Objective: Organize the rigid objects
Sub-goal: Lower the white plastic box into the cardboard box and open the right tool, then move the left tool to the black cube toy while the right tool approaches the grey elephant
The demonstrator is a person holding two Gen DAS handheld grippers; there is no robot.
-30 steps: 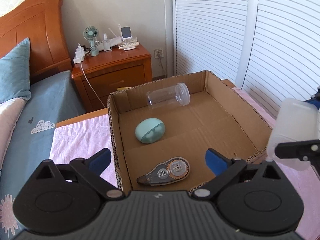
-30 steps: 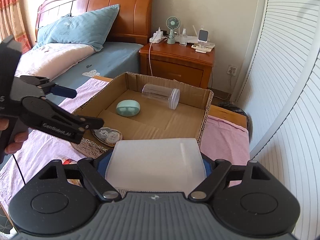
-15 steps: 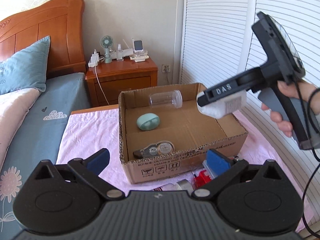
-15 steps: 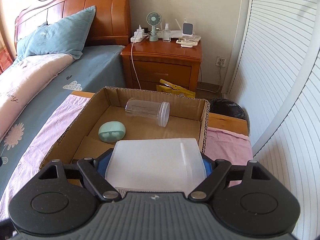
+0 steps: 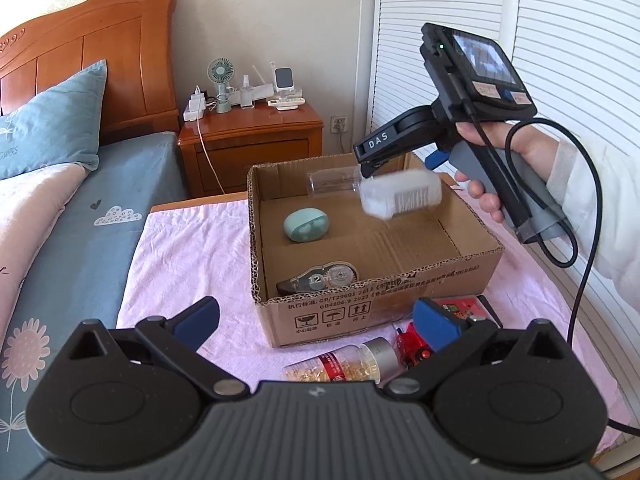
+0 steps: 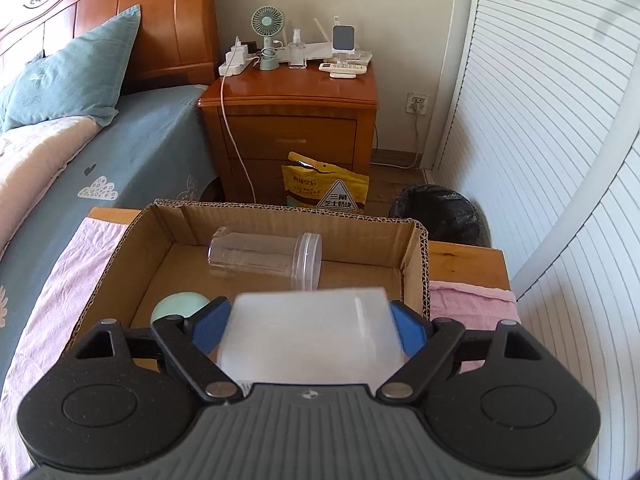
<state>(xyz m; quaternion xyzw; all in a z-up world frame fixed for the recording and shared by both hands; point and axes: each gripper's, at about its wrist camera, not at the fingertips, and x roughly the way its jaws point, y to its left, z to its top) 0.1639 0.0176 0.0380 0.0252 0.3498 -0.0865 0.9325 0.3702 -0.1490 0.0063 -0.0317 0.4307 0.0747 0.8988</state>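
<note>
The step in hand is depositing the white plastic bottle (image 5: 401, 197) into the cardboard box (image 5: 468, 276). The right gripper (image 6: 308, 330) hangs over the box's far right corner. Its blue pads (image 6: 206, 326) stand just beside the bottle's ends; the bottle is blurred, so whether the pinch holds or is releasing cannot be told. The left gripper (image 5: 316, 322) is spread wide, holds nothing, and hovers off the box's near wall.

Already in the box: a clear jar (image 6: 264, 256) on its side at the far wall, a mint case (image 5: 306, 225), and a correction tape (image 5: 320, 278) at the near wall. A capsule bottle (image 5: 344, 366) and a red toy (image 5: 412, 348) lie on the pink cloth (image 5: 180, 264) outside. The next move probably calls for letting the bottle settle clear of the jar, then withdrawing upward.
</note>
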